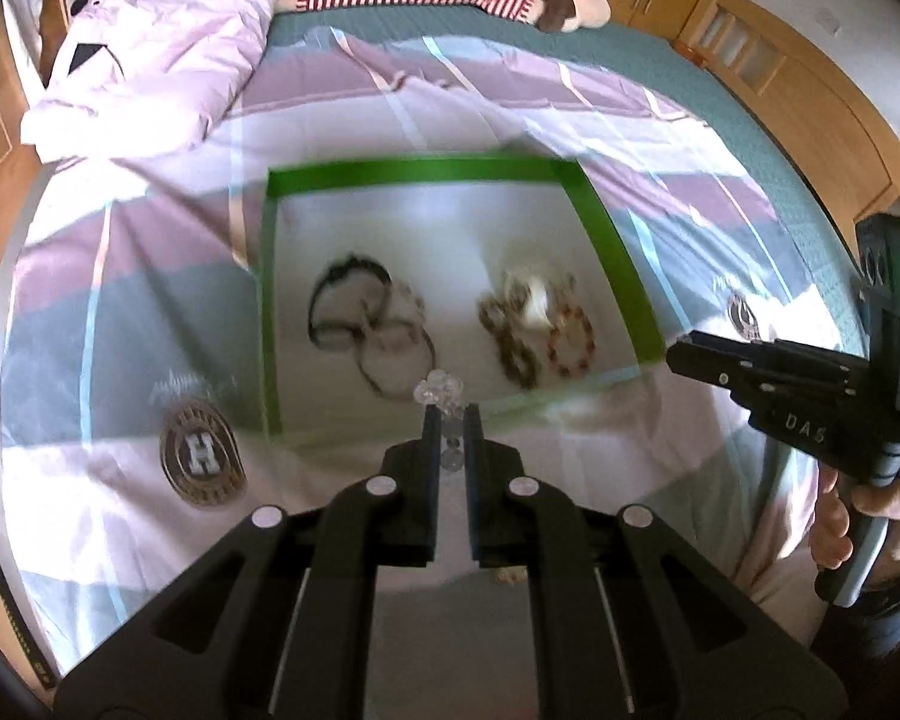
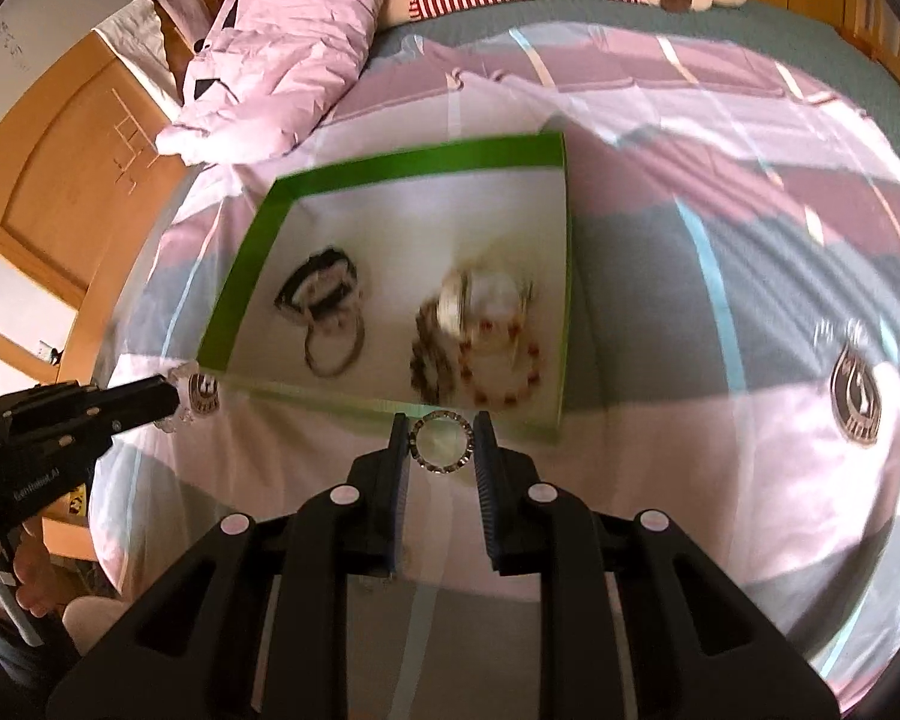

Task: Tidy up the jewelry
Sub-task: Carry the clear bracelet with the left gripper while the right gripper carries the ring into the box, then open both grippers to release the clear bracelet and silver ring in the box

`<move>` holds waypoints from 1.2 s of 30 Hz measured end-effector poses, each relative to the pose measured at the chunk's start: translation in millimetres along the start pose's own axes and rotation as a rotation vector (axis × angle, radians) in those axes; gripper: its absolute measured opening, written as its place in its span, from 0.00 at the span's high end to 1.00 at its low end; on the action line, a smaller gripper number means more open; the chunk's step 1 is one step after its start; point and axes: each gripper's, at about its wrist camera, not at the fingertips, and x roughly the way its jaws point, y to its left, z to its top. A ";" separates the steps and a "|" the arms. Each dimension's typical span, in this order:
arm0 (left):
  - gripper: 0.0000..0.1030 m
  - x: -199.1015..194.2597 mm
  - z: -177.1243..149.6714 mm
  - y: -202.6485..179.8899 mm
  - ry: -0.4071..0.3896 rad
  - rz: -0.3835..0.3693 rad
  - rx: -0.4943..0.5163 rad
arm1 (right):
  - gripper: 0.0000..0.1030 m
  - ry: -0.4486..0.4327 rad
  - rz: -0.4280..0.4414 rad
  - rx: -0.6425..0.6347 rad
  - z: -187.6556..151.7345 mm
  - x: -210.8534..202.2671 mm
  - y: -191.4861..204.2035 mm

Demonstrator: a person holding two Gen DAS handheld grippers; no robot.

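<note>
The left gripper is clamped on a clear bead bracelet and the right gripper pinches a studded ring bracelet; both hang just short of the near edge of the green-rimmed tray on the bed. Carry each piece level over that edge. Release the beads beside the dark bands toward the tray's left edge, the ring beside the beaded pile toward its right edge

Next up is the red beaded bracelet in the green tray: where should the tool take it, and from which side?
Take the red beaded bracelet on its near-right arc, coming from above. It lies flat as an open loop, so one pad can drop inside the ring. Its left side touches the brown bead bracelet, and the green tray wall crowds a sideways approach.
</note>
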 end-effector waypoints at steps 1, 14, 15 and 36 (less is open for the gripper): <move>0.94 1.1 8.8 3.5 -0.010 0.005 -0.001 | 0.79 -0.001 -0.015 -0.003 8.0 2.9 1.6; 0.94 66.2 71.6 40.9 0.021 0.008 -0.095 | 0.79 0.067 -0.052 -0.038 57.7 61.3 8.0; 0.94 72.5 73.6 41.0 0.028 0.012 -0.088 | 0.79 0.076 -0.054 -0.033 57.9 66.4 6.0; 0.79 130.1 56.5 58.0 0.166 0.089 -0.095 | 0.79 0.238 -0.015 -0.045 27.1 132.1 20.5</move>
